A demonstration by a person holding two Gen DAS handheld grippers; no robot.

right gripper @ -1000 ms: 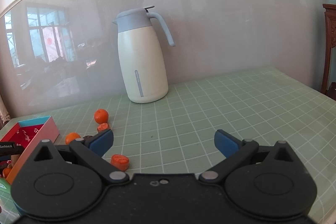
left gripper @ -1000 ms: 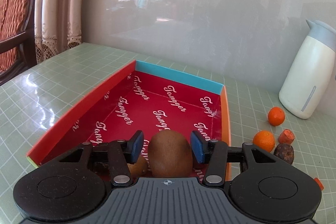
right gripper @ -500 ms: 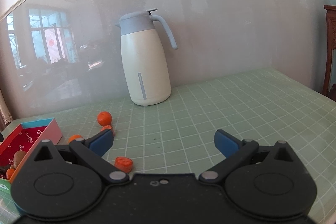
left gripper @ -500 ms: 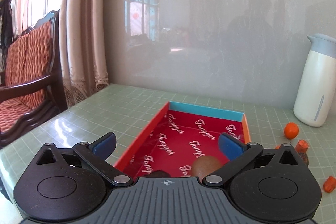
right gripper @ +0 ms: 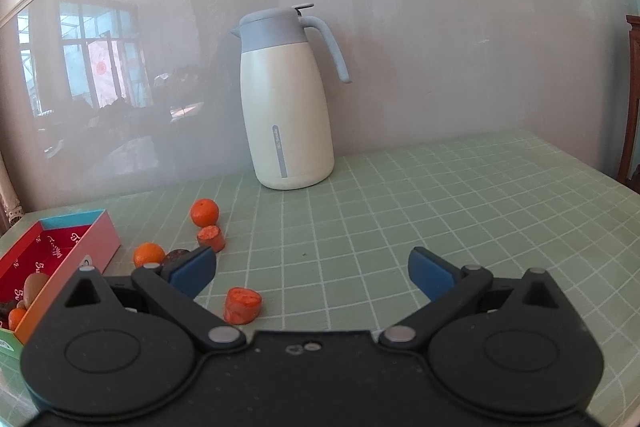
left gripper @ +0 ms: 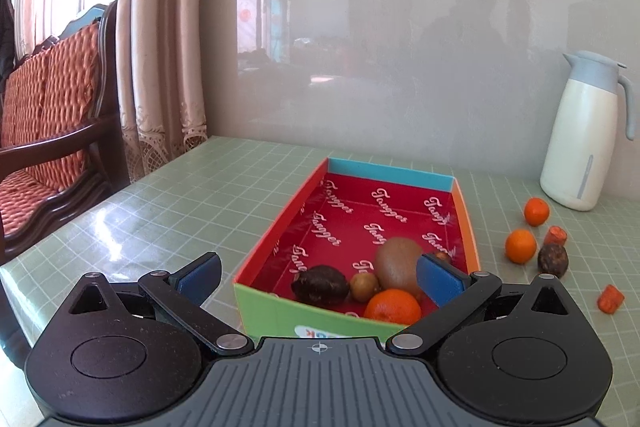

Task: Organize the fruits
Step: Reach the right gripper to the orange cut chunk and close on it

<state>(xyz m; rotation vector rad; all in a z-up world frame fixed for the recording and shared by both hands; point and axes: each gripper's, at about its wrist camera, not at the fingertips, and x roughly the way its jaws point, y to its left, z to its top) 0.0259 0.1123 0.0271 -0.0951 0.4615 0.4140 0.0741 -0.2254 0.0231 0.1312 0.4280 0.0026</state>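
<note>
A red-lined cardboard box [left gripper: 280, 227] lies on the green grid table; it also shows at the left edge of the right wrist view [right gripper: 100, 239]. In it lie a brown kiwi [left gripper: 400, 261], a dark fruit [left gripper: 320, 285], a small brown fruit [left gripper: 363, 287] and an orange [left gripper: 392, 305]. My left gripper [left gripper: 318, 277] is open and empty, pulled back above the box's near end. My right gripper [right gripper: 312, 273] is open and empty over the table. Loose on the table lie two oranges [right gripper: 204, 212] [right gripper: 149, 254], two orange carrot pieces [right gripper: 211, 238] [right gripper: 242, 305] and a dark fruit [right gripper: 176, 255].
A white thermos jug [right gripper: 286, 107] with a grey lid stands by the glossy wall; it also shows in the left wrist view [left gripper: 580, 135]. A wooden chair with a red cushion [left gripper: 48, 115] and curtains [left gripper: 160, 47] are left of the table edge.
My left gripper opened and let the kiwi go into the box, then drew back and up. My right gripper shifted slightly left, staying open.
</note>
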